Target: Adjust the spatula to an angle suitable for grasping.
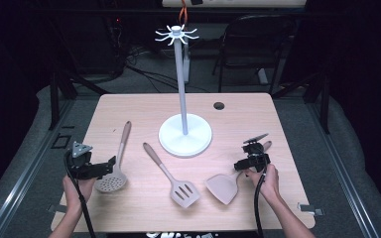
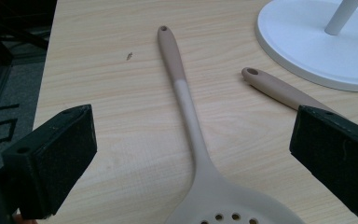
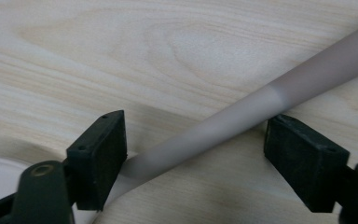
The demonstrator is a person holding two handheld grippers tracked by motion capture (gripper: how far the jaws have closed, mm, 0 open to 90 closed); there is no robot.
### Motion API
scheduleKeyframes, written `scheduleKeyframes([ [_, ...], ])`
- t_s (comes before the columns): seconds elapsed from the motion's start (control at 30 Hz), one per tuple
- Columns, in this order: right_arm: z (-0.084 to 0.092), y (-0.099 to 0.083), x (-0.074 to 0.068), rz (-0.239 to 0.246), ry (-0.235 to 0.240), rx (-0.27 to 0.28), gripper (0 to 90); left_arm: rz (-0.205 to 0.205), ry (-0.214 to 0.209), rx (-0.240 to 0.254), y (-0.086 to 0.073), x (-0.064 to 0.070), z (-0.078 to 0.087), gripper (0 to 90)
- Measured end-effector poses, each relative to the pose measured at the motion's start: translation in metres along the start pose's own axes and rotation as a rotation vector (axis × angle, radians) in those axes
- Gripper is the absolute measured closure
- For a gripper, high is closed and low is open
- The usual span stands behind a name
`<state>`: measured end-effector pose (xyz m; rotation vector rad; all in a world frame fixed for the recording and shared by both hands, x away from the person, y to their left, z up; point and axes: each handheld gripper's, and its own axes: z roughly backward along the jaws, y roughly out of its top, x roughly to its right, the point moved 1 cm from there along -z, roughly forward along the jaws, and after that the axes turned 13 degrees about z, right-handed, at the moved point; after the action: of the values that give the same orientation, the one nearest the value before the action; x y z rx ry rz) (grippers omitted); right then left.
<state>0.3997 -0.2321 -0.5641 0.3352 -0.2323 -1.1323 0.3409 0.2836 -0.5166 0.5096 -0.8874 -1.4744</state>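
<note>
The right gripper [image 1: 245, 161] sits low over the handle of the solid turner [image 1: 223, 187] at about 4 o'clock on the bench [image 1: 129, 106]. Its jaws are open and straddle the handle, with one jaw touching or just beside it and the other standing clear. My guess is that the step in hand is a grasp on this handle, probably so the tool can go onto the hook stand [image 1: 184, 134] at the centre.

To do it well, slide the jaws so the handle lies midway between them, then close squarely across it. In the right gripper view the handle [image 3: 242, 119] runs slantwise between the jaws, so turning the hand to meet it at a right angle should keep it from twisting. A grip nearer the darker end would leave the hanging hole free.

The left gripper [image 1: 100, 167], at 8 o'clock, has its jaws open and holds nothing. It hovers over the skimmer [image 2: 193, 140], whose perforated bowl lies just beneath it.

A slotted turner [image 1: 171, 174] lies at 6 o'clock between the 2 grippers. Its handle tip reaches close to the stand's round base. The base and tall pole stand between the turner and the far hooks, so a lift must clear them.
</note>
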Motion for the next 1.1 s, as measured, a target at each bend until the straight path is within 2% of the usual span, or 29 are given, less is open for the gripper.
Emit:
scheduleKeyframes([
  [0.4, 0.003, 0.002, -0.002, 0.045, 0.059, 0.003, 36.2, 0.003, -0.008, -0.002, 0.000, -0.002, 0.000, 0.5],
  [0.53, 0.005, 0.003, -0.005, 0.072, 0.082, 0.008, 44.9, 0.003, -0.008, -0.002, 0.000, -0.002, 0.001, 0.5],
  [0.57, 0.006, 0.004, -0.008, 0.091, 0.080, 0.013, 49.4, 0.000, -0.008, -0.002, 0.000, -0.002, 0.001, 0.5],
  [0.67, 0.007, 0.004, -0.010, 0.108, 0.090, 0.004, 53.6, -0.001, -0.007, 0.001, 0.000, -0.001, 0.001, 0.6],
  [0.87, 0.009, 0.005, -0.016, 0.156, 0.093, -0.009, 61.6, -0.003, -0.010, -0.001, 0.000, -0.001, 0.000, 0.7],
  [1.0, 0.009, 0.005, -0.019, 0.179, 0.080, -0.015, 64.8, -0.006, -0.011, -0.002, 0.000, -0.001, 0.000, 0.7],
  [1.1, 0.010, 0.006, -0.022, 0.216, 0.056, -0.037, 66.2, -0.007, -0.012, -0.005, -0.001, -0.002, 0.000, 0.7],
])
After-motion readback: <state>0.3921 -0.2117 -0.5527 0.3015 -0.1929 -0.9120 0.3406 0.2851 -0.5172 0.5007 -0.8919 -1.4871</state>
